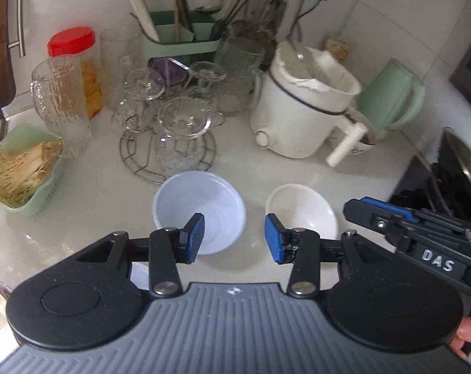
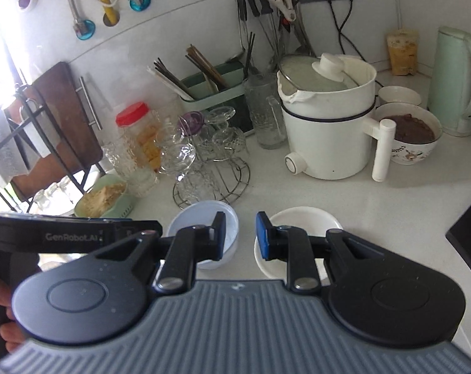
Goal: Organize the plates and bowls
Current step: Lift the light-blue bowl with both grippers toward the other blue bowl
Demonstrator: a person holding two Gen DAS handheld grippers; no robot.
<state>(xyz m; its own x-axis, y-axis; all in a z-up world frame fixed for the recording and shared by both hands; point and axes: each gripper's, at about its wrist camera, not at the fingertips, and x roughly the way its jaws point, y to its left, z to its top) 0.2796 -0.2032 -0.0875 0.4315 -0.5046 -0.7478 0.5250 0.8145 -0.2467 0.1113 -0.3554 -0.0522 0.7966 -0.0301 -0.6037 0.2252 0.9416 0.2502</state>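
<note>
A pale blue bowl (image 1: 201,208) and a white bowl (image 1: 301,210) sit side by side on the white counter. My left gripper (image 1: 234,238) is open and empty, hovering over the gap between them, its left finger above the blue bowl. My right gripper (image 2: 240,235) is open and empty, also above the gap between the blue bowl (image 2: 201,221) and the white bowl (image 2: 301,221). The right gripper's body (image 1: 422,227) shows at the right of the left wrist view. The left gripper's body (image 2: 64,232) shows at the left of the right wrist view.
Behind the bowls stand a wire rack with glass cups (image 1: 170,131), a white electric pot (image 1: 304,106), a green kettle (image 1: 391,93), a red-lidded jar (image 1: 76,62), a green basket (image 1: 23,171), a bowl of brown food (image 2: 410,134). A black stove (image 1: 444,177) lies right.
</note>
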